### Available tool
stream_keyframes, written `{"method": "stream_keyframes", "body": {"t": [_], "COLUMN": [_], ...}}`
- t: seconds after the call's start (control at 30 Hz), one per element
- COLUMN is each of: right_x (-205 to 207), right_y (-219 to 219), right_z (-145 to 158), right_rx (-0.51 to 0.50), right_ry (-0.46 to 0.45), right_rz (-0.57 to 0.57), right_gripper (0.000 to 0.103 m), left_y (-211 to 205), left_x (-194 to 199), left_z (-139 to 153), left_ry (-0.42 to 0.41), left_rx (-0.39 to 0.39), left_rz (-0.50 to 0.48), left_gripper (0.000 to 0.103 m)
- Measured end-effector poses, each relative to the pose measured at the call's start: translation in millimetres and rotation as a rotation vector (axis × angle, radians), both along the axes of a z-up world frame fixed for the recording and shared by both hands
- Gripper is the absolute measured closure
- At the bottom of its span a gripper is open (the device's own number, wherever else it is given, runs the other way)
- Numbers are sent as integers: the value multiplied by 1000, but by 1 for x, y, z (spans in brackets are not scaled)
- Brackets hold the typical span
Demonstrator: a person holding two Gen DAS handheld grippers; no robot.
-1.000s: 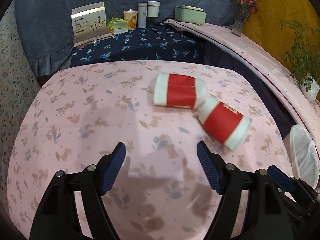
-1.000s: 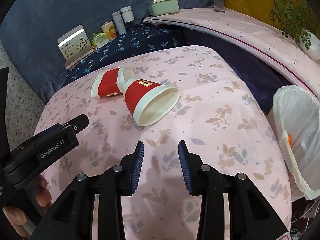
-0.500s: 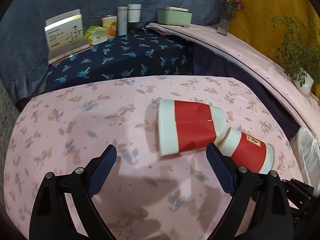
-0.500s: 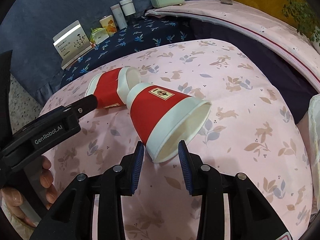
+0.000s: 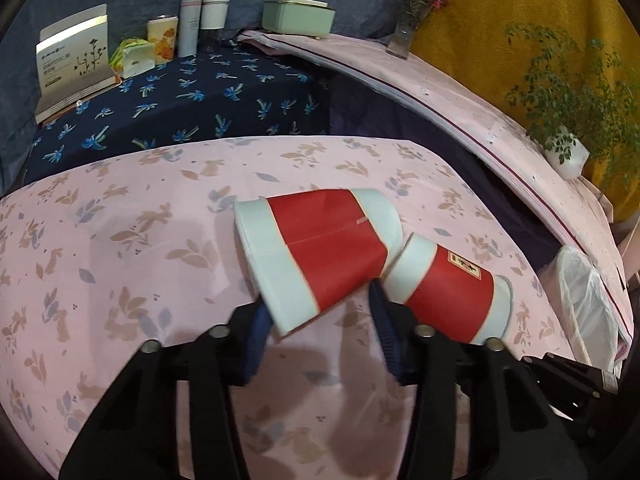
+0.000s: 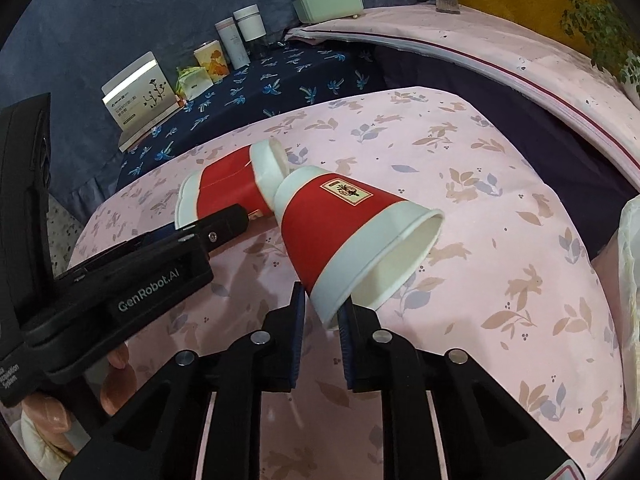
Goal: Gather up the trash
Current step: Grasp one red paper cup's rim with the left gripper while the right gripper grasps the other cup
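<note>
Two red-and-white paper cups lie on their sides, bases touching, on a pink patterned tablecloth [image 5: 120, 240]. My left gripper [image 5: 320, 320] is closing around the wide end of the left cup [image 5: 320, 248], and both pads touch its flattened sides. In the right wrist view that cup [image 6: 224, 188] lies behind the left gripper [image 6: 224, 220]. My right gripper [image 6: 322, 316] is closing on the rim of the labelled cup [image 6: 352, 232], with the rim wall pinched between its pads. The same cup [image 5: 452, 292] shows to the right in the left wrist view.
A bin lined with a white bag [image 5: 584, 300] stands off the table's right edge. At the back, a dark blue floral cloth [image 5: 200, 112] carries a card box [image 5: 74, 56], tins and a green box [image 5: 298, 16]. A hand [image 6: 44, 420] holds the left gripper.
Both grippers moved forward to the cups. The left jaws widened, then narrowed onto the left cup's wide end. The right jaws narrowed onto the labelled cup's rim.
</note>
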State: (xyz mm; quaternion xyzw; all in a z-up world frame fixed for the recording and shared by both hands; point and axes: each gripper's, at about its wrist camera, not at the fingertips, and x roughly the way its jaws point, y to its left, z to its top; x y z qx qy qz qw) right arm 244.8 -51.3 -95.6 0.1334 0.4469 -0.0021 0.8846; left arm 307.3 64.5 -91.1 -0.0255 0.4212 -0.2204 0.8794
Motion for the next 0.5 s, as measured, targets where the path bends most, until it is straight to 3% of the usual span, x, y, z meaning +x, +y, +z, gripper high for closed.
{"method": "stream_keyframes", "body": {"t": [0.2, 0.5], "right_x": [-13, -54], "right_y": [-5, -22], "right_z": [9, 16], "right_rx": [-4, 3], "right_ry": [-18, -22], "right_rz": [-5, -36], "right_gripper": [96, 98], "left_y": [-14, -24], "left_x": [-22, -65], "left_z": [4, 10], "left_ry": [-3, 19], "left_rx": [10, -6], "left_rz": [-8, 33], "left_gripper": [88, 92]}}
